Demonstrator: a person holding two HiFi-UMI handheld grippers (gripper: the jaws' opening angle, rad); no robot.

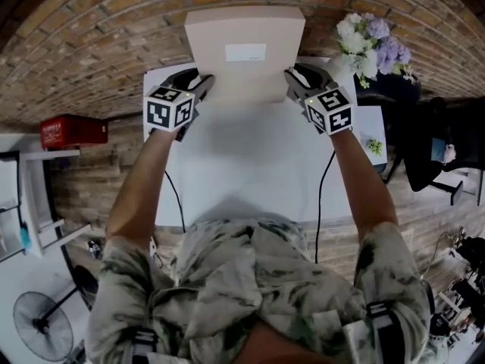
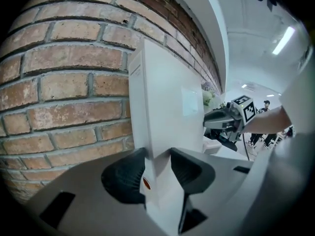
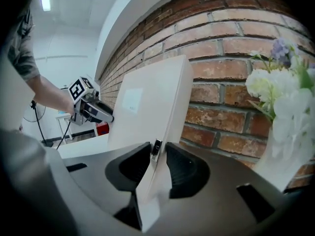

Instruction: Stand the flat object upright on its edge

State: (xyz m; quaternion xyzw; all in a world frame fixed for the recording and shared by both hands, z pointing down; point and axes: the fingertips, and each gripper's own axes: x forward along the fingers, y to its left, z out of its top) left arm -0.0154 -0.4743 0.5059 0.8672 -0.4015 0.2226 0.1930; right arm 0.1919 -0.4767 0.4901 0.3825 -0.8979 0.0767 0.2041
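Note:
A flat white box (image 1: 244,51) with a pale label stands upright on its edge at the back of the white table (image 1: 250,173), close to the brick wall (image 1: 91,44). My left gripper (image 1: 203,82) grips the box's left edge, and my right gripper (image 1: 292,78) grips its right edge. In the left gripper view the box (image 2: 167,107) rises between the two black pads of the left gripper (image 2: 157,168), which press on it. In the right gripper view the thin edge of the box (image 3: 147,102) sits clamped in the right gripper (image 3: 158,159).
White and purple flowers (image 1: 371,44) stand at the table's back right corner, close to my right gripper. A red case (image 1: 72,130) lies on a shelf at the left. A dark chair (image 1: 424,150) is right of the table, and a fan (image 1: 42,324) is on the floor at the lower left.

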